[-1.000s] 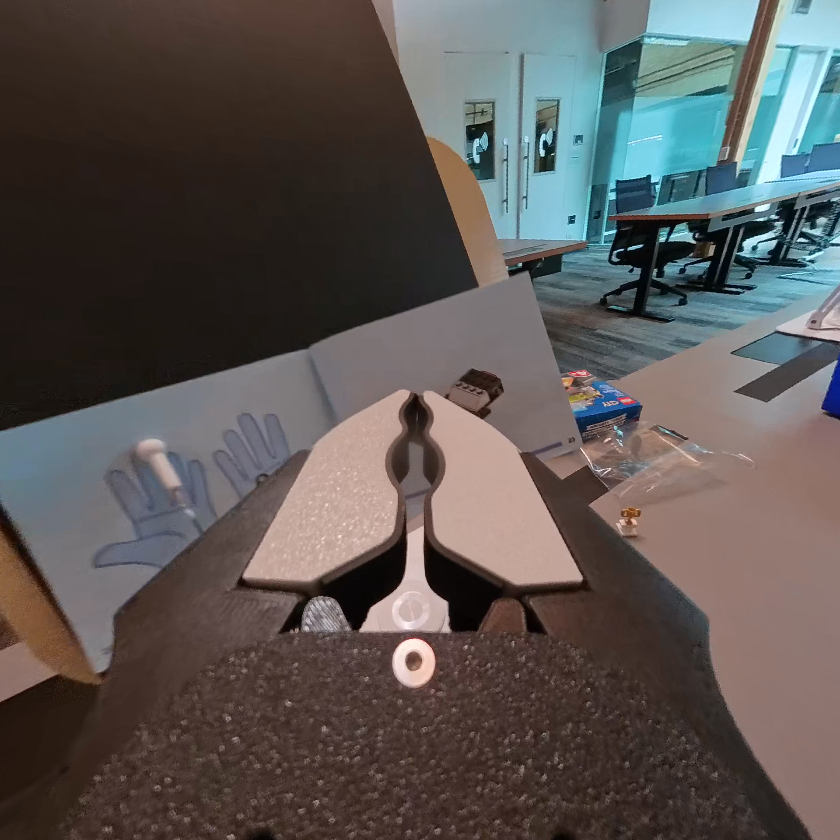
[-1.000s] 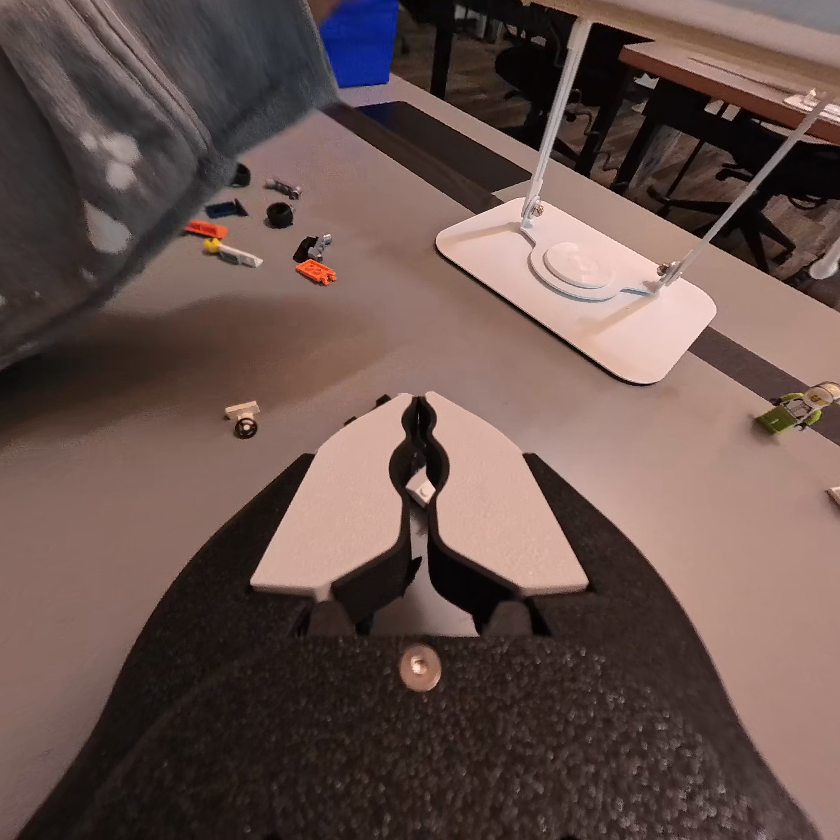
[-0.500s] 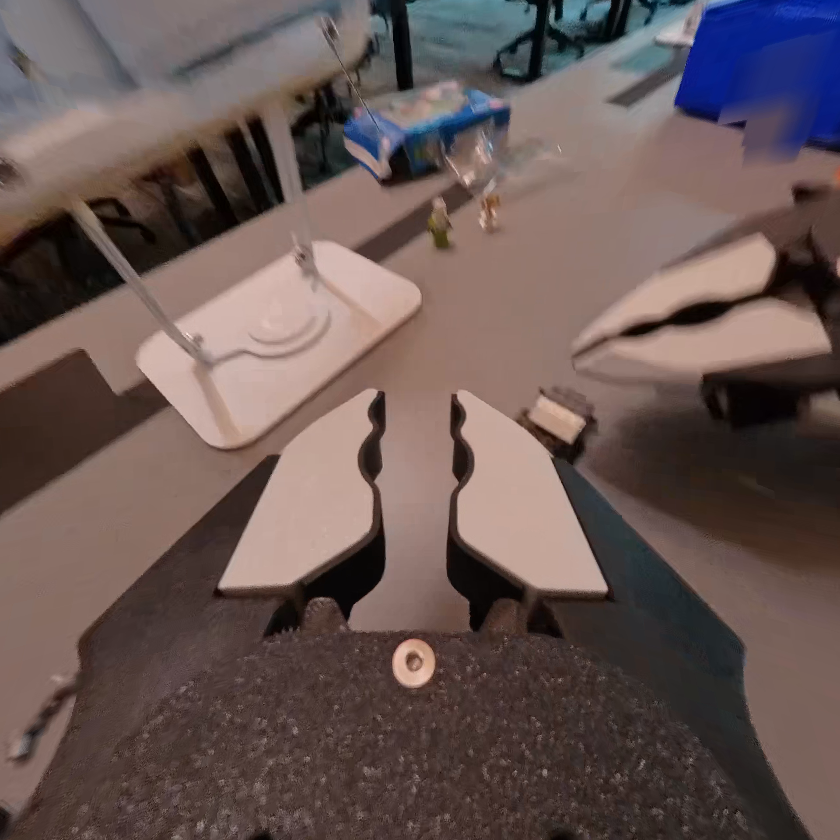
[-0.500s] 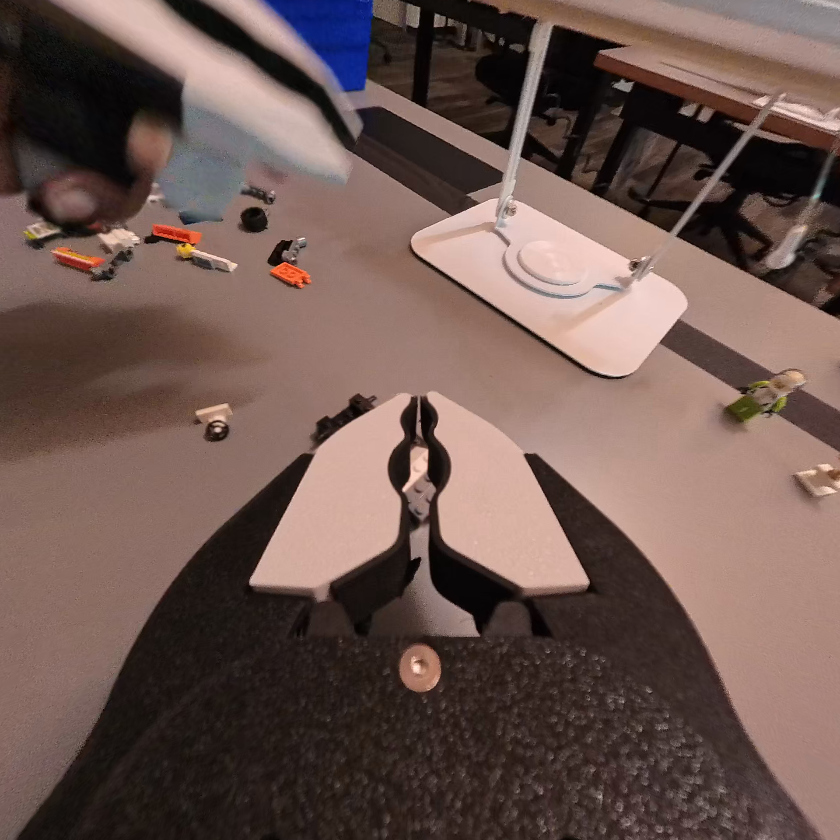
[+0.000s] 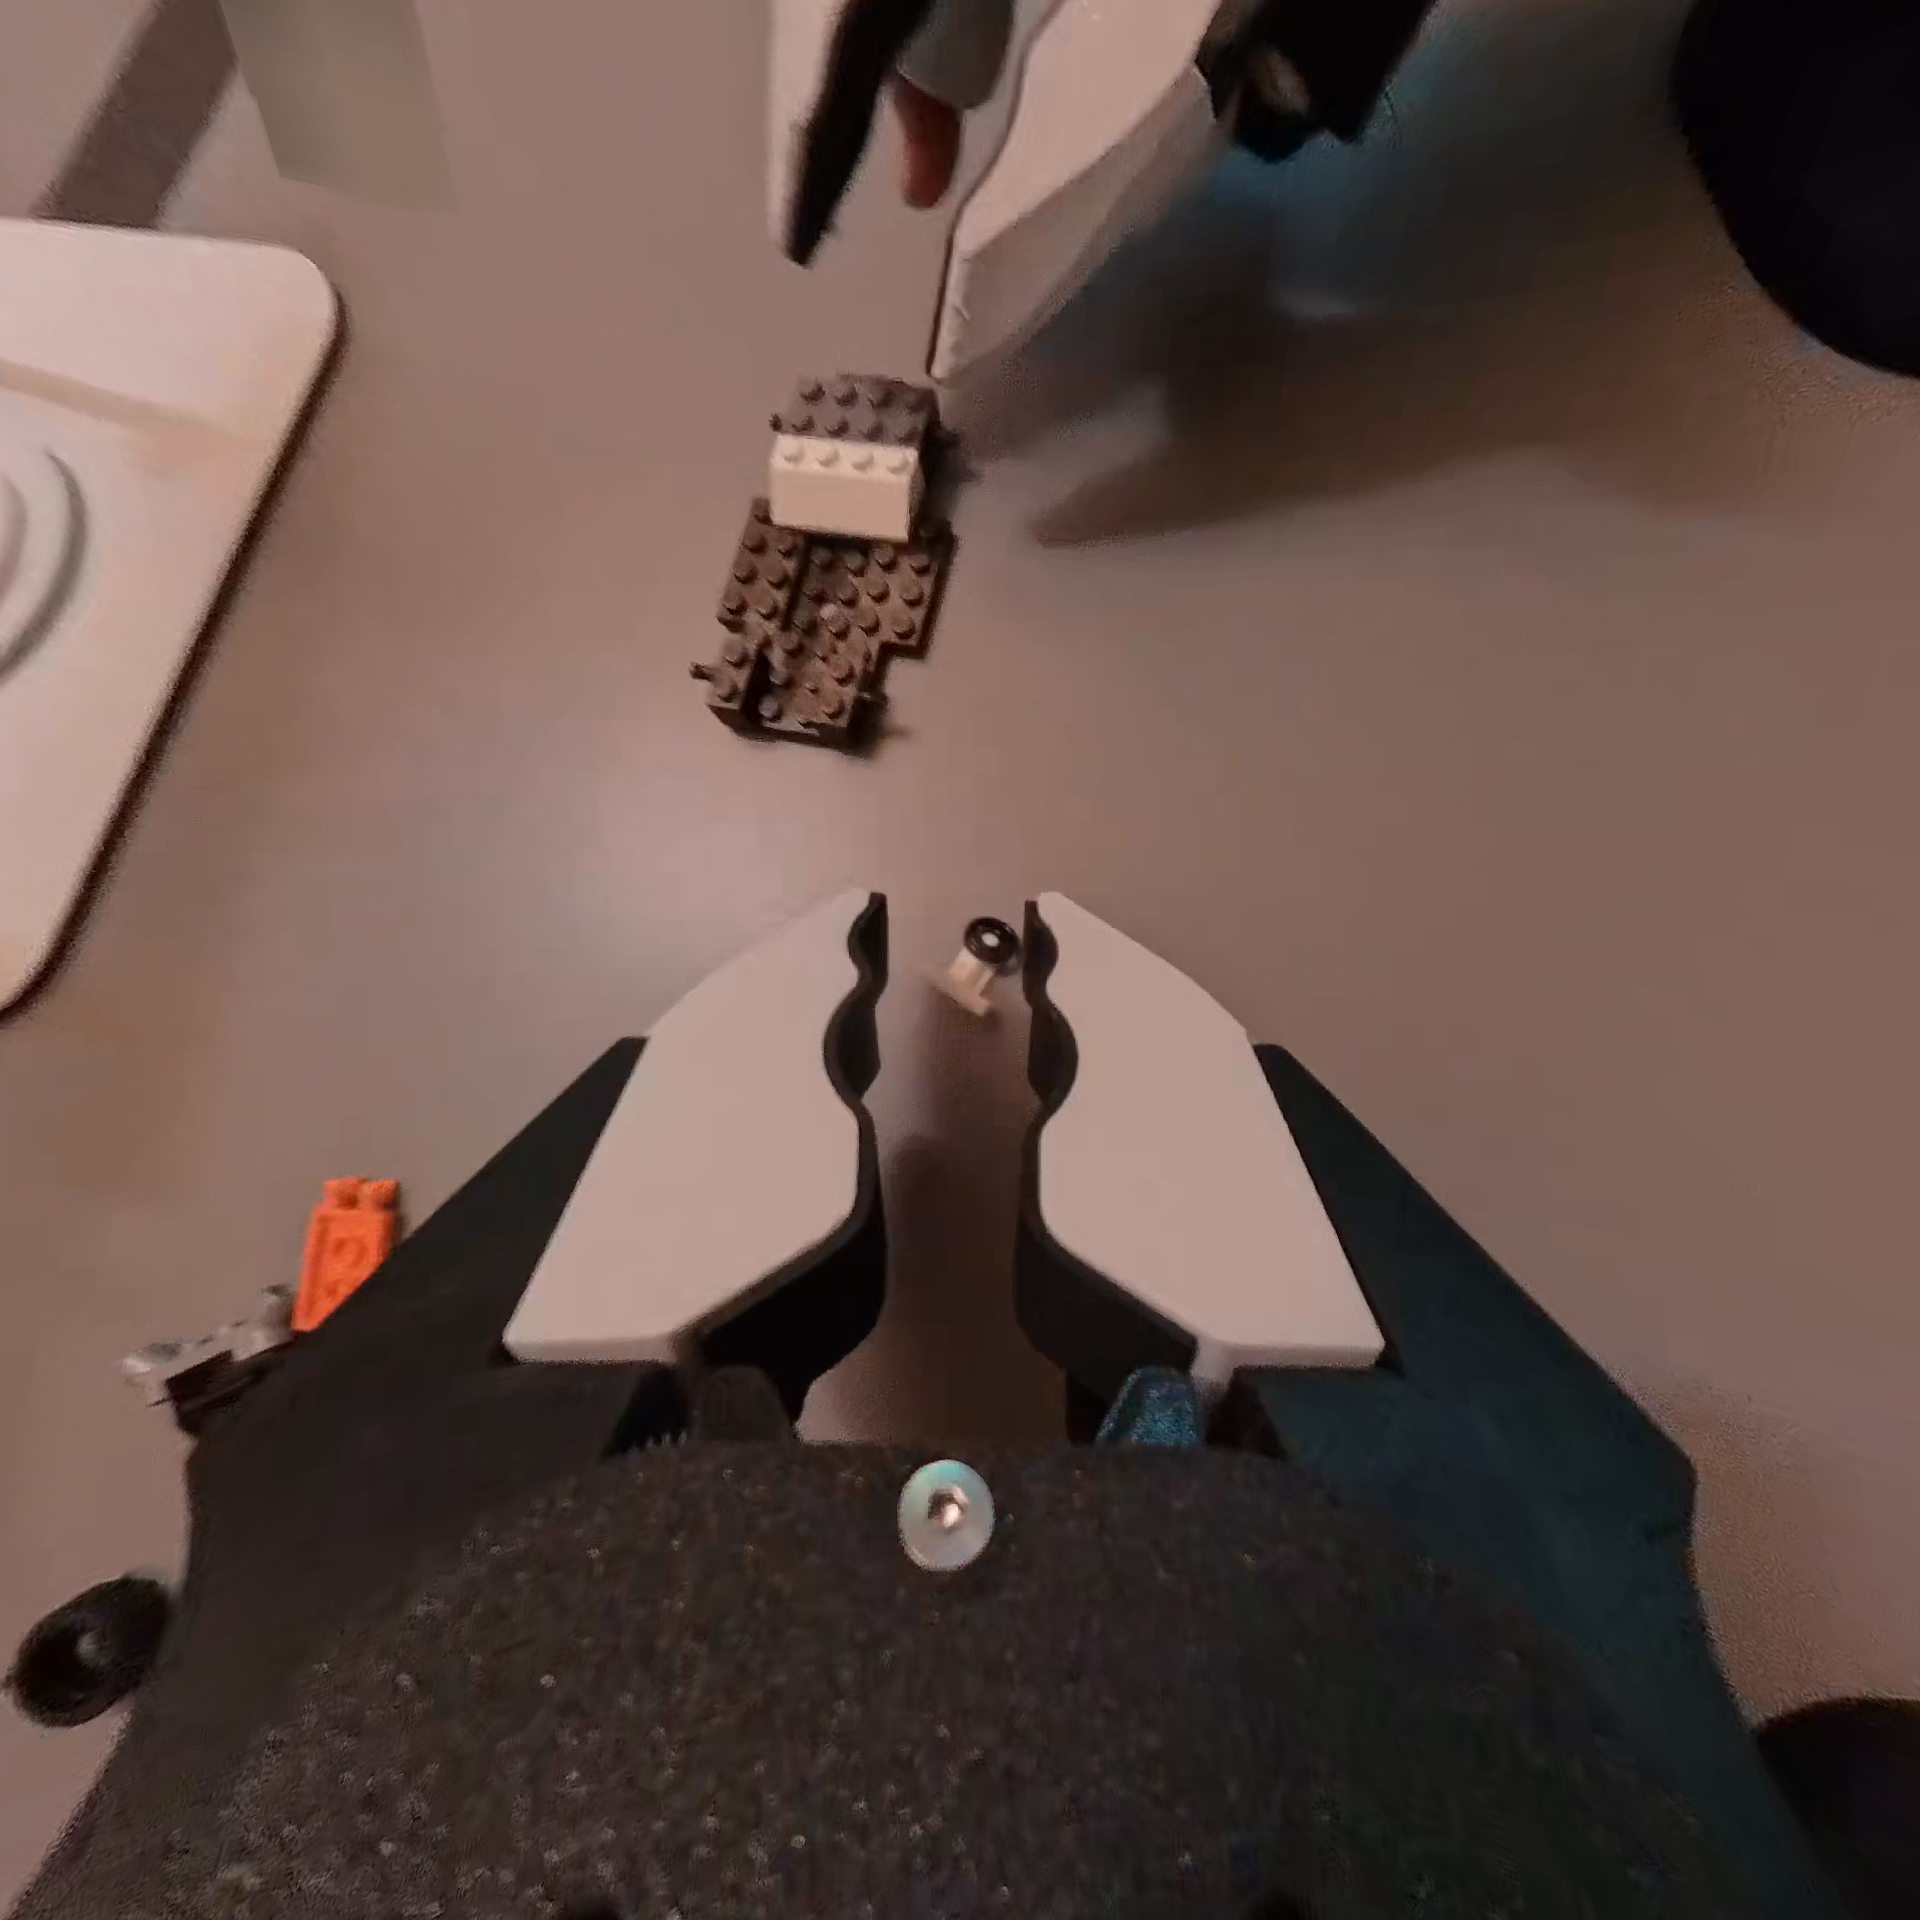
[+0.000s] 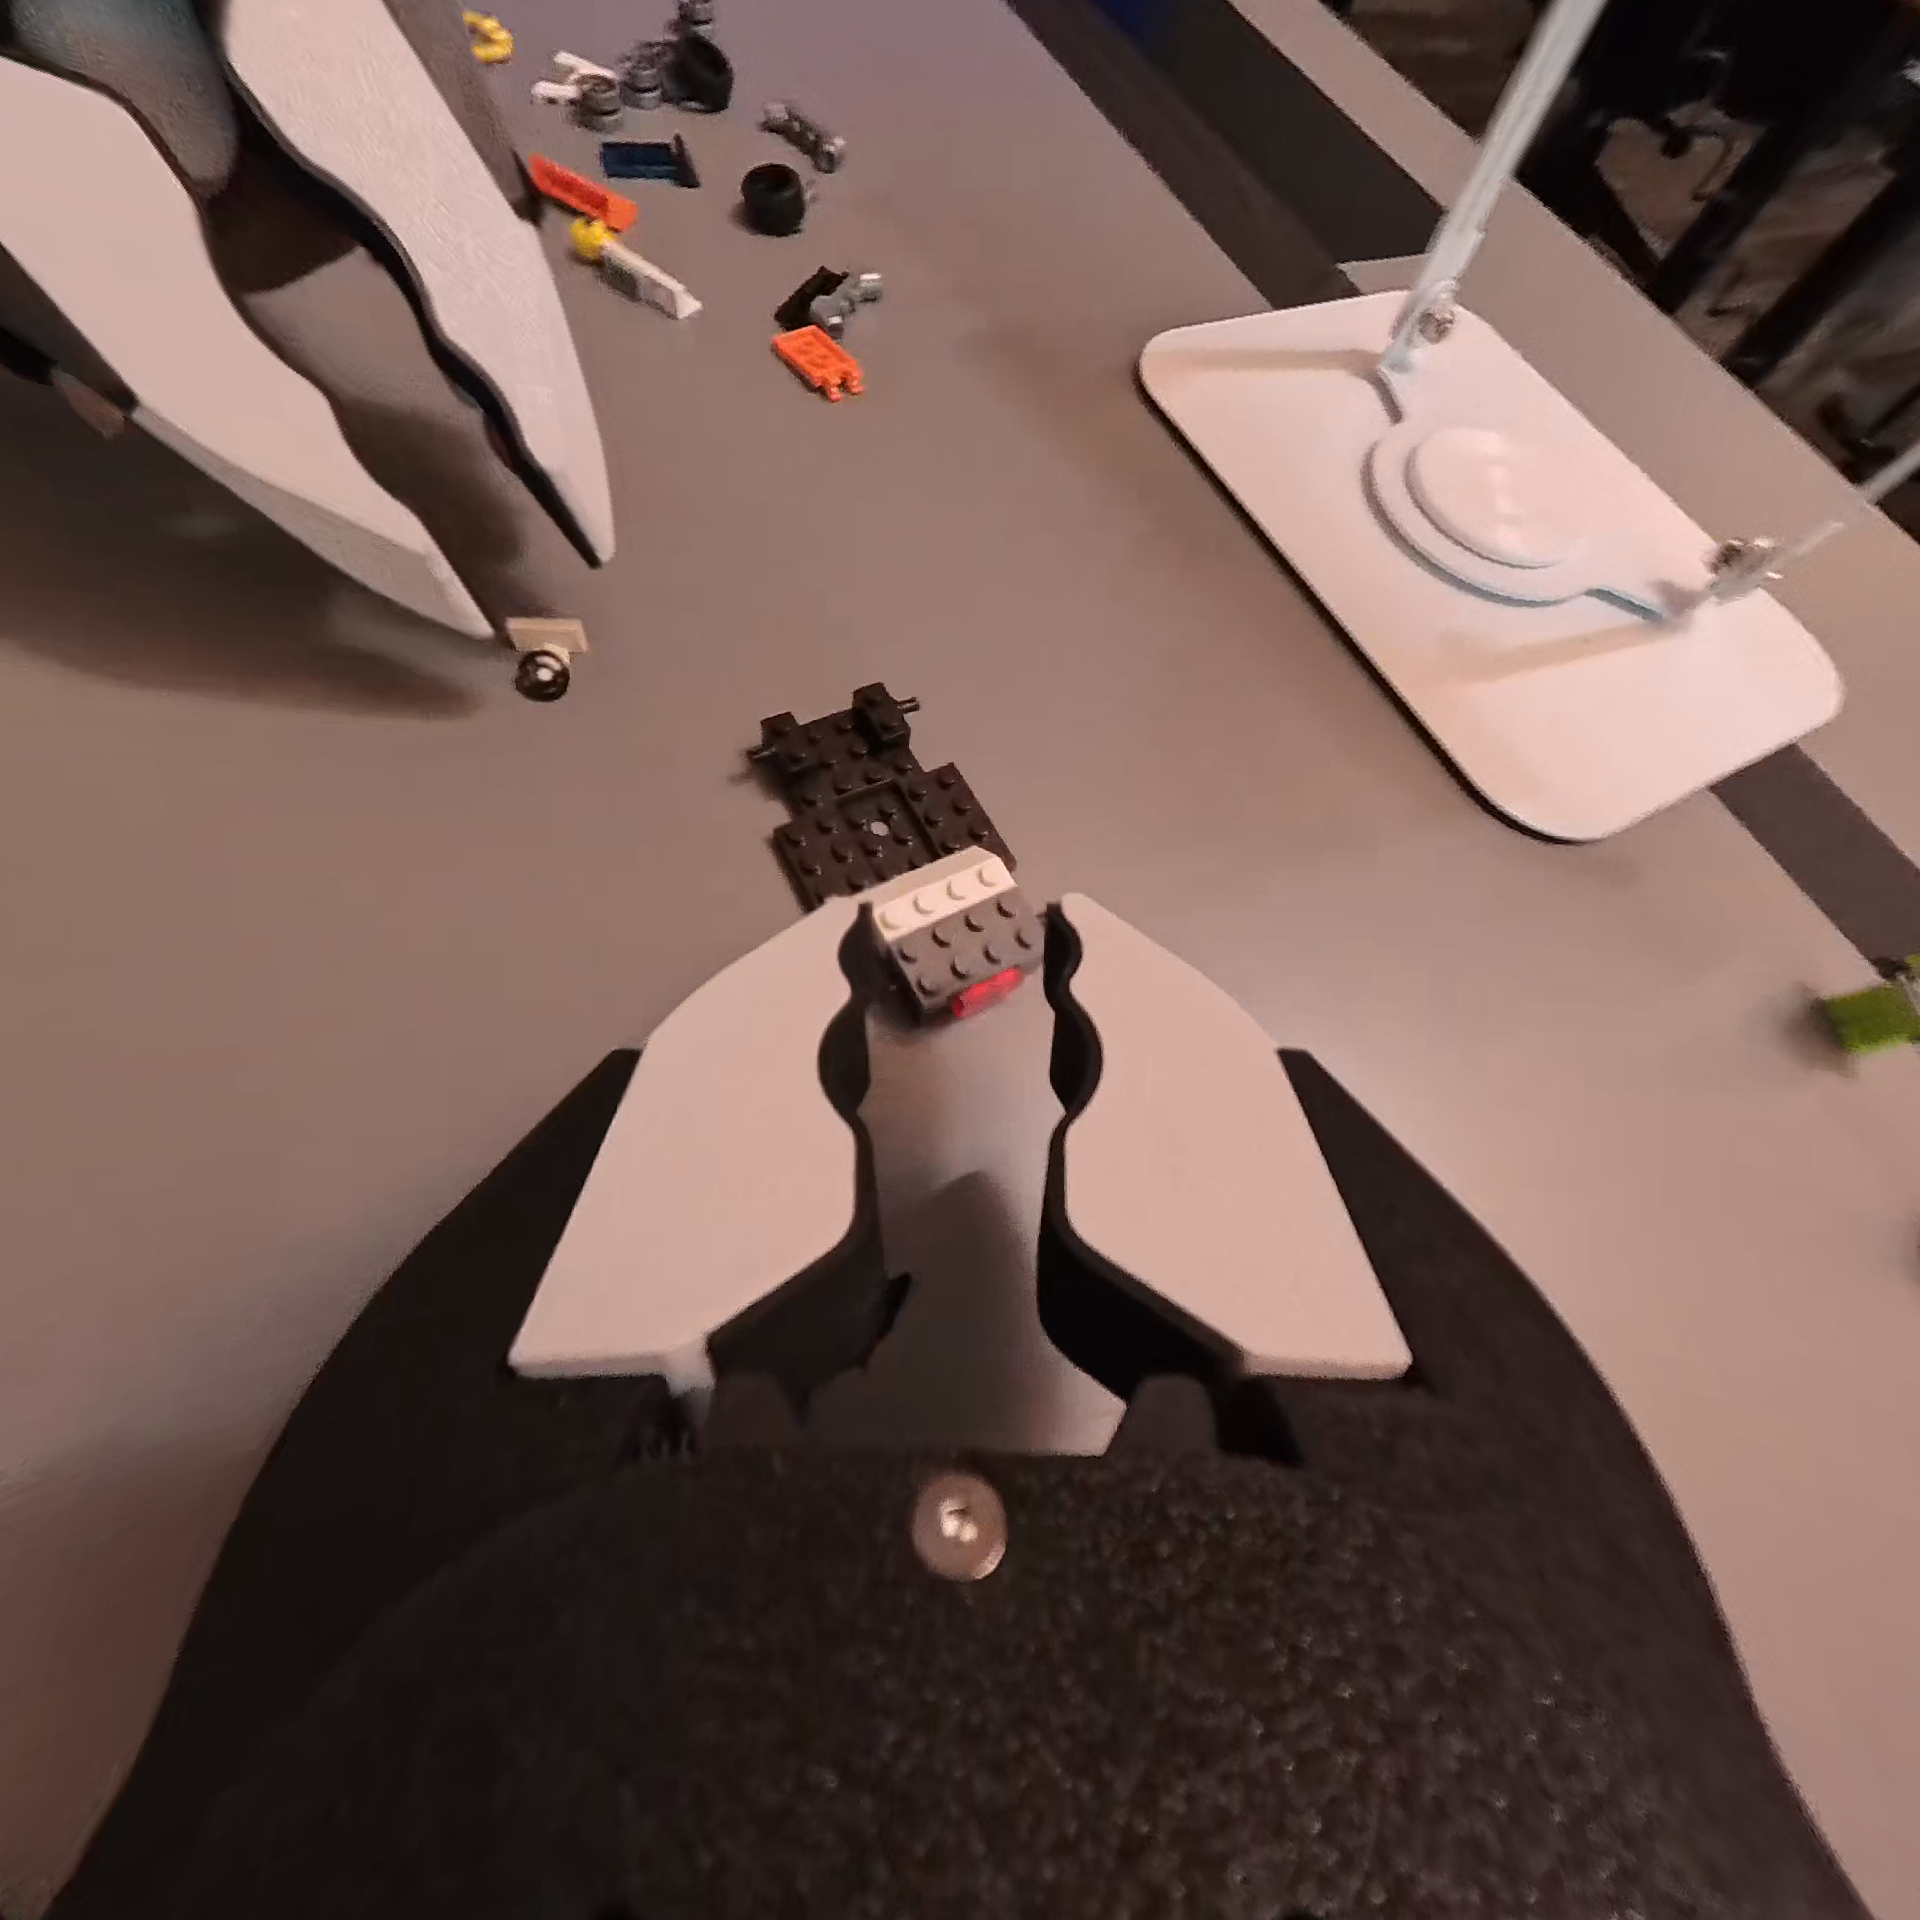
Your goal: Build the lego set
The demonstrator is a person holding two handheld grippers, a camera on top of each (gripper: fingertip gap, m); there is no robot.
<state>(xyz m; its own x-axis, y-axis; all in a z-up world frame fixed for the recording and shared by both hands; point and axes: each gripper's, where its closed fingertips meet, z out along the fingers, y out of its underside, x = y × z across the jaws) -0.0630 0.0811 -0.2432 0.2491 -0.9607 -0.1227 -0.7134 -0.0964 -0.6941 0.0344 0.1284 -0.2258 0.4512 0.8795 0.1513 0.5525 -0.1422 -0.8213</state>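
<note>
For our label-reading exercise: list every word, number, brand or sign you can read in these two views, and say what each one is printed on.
None: no writing can be read in either view.
The orange plate has raised marks, which are too blurred to tell whether they are writing.
The black chassis and the white stand base show no print.

We see a white stand base (image 6: 1496, 582) lying flat near the tabletop's (image 6: 1039, 540) far right edge, two thin metal rods (image 6: 1475, 177) rising from it.
</note>
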